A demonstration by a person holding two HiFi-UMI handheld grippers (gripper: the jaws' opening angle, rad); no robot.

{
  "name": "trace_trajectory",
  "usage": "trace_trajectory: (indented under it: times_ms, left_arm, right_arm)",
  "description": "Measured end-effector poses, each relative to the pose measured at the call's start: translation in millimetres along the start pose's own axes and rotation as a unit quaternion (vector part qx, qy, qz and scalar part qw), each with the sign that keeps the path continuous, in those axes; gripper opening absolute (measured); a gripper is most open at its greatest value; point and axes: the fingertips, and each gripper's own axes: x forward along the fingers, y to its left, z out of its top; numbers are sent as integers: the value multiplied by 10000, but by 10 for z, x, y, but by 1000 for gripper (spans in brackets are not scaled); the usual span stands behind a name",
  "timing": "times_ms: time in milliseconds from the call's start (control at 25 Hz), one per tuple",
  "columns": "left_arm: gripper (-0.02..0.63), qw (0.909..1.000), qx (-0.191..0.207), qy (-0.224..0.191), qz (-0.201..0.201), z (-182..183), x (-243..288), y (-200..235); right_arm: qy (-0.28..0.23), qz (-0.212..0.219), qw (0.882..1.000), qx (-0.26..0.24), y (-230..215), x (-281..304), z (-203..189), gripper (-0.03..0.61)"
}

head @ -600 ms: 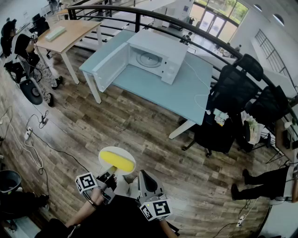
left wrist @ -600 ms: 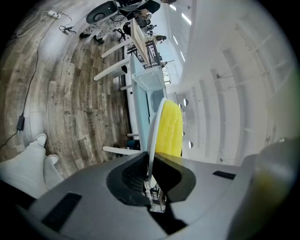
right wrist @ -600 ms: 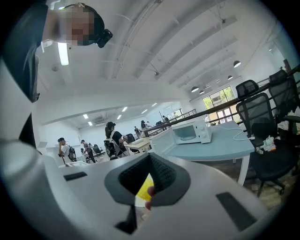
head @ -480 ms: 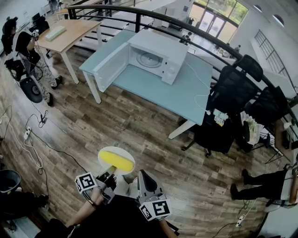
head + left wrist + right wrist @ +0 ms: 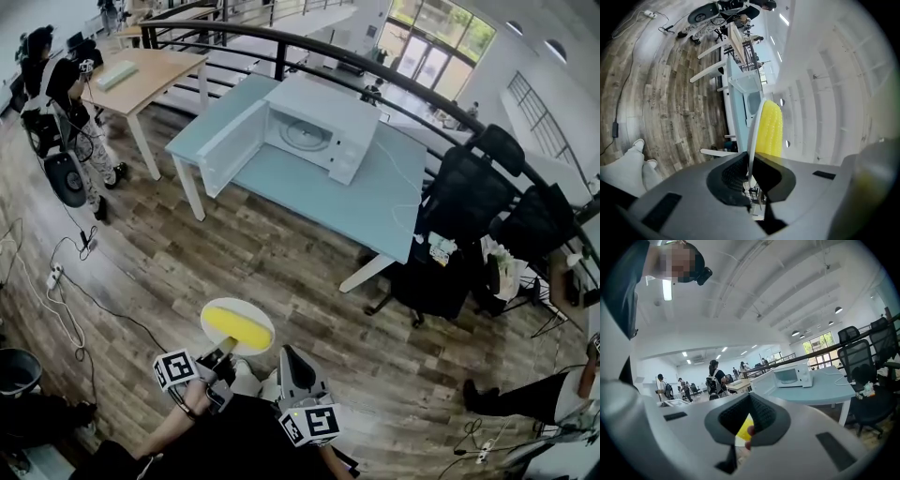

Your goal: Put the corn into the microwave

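Counter in upper middle of frame, well apart from the load. Microwave on it, door swung open. Plate at low centre, corn lying across it. Left tongs clamped on plate rim. Right tongs pressed together on nothing. Likely carry step, early. Best to hold plate level so corn can't roll, come in square to the opening, clear the door edge, slide in flat.

Bare floor lies before the open-doored microwave.
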Motion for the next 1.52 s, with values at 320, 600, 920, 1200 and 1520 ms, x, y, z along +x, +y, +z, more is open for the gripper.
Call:
trace_trajectory:
  times_ms: [320,600,920,1200,1520]
  left_arm:
    - [21,9998,126,156,-60,193,-47,-36]
    - [21,9996,142,180,-144,361,-103,-31]
    - [21,9991,142,331,-212,420,-48,-22]
    - [21,9988,231,398,-161,533,58,-50]
    - [21,9993,248,247,-151,791,187,-33]
  right_arm:
    - [-340,-179,9991,167,148,58,65,9]
    - [-415,-185,9989,147,328,160,41,9]
    - [-320,-346,9988,137,370,180,-18,9]
    - [-320,-398,9985,207,292,322,-38,9]
    - [-376,-298,9987,193,226,587,22,9]
